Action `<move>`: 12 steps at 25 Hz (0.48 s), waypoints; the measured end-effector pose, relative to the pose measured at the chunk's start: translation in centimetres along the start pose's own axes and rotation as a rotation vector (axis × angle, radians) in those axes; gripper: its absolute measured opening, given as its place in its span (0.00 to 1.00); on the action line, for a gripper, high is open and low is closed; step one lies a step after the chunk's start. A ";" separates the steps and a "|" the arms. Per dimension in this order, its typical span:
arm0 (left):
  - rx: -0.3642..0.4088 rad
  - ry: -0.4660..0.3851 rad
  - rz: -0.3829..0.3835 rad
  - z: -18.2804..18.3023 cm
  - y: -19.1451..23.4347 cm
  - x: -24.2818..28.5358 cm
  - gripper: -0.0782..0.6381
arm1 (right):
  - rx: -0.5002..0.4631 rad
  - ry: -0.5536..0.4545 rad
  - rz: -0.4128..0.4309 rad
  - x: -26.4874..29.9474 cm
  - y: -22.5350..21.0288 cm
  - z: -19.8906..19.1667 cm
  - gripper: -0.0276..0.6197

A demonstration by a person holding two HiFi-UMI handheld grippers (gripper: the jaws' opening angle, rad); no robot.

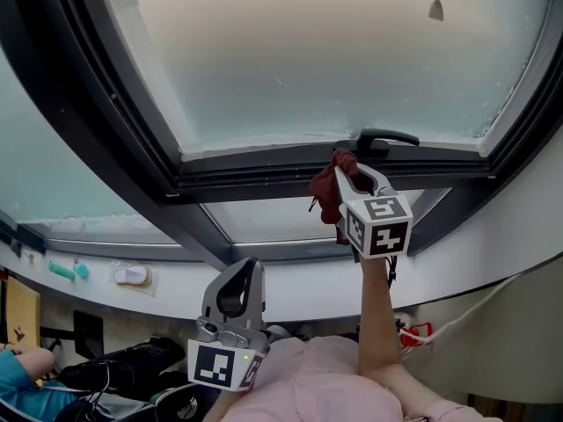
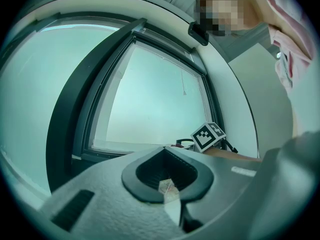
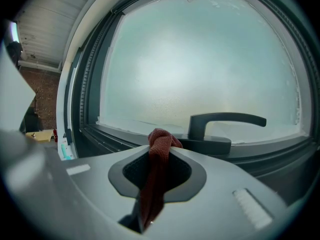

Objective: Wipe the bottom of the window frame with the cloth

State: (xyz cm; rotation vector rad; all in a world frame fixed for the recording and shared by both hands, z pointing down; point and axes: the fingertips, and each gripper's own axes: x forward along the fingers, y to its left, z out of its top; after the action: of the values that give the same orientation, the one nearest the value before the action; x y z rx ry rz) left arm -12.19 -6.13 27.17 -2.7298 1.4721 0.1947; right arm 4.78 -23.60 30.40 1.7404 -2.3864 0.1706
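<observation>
In the head view, my right gripper is raised at centre right of the frame, its marker cube towards the camera. The jaws point up at the bottom rail of the dark window frame. A dark red cloth is bunched in the jaws and hangs off their left side. Its top lies right at the rail, just below and left of the black window handle. I cannot tell whether it presses on the rail. My left gripper sits lower, at bottom centre, well apart from the frame, above my pink sleeve. On the white sill at the left edge lie a teal object and a small white one.

In the left gripper view, the jaws are drawn together in the lower middle of the frame. A small pale scrap shows at their seam, and I cannot tell what it is. Beyond them, the right gripper's cube appears at centre right against the pale frosted pane. The dark frame sweeps down the left side.

In the right gripper view, the jaws are clamped on the cloth. It runs up through the oval gap in the lower middle and ends in a knot-like bunch above the tips. That bunch stands in front of the bottom rail, just left of the handle's base. The handle's lever reaches out to the right. The frosted pane fills the upper frame.
</observation>
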 end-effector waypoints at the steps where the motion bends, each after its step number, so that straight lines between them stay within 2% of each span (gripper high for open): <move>1: -0.001 0.000 0.000 0.0 0.0 0.0 0.11 | 0.002 0.000 -0.004 0.0 -0.1 0.0 0.13; 12: -0.009 -0.002 0.008 0.0 0.9 -0.4 0.11 | 0.034 -0.011 -0.051 -0.7 -2.1 -0.2 0.13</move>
State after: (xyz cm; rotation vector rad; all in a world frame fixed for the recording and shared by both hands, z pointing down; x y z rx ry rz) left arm -13.14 -6.34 27.26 -2.7304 1.4862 0.2051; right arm 6.97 -23.51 30.41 1.8200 -2.3573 0.1957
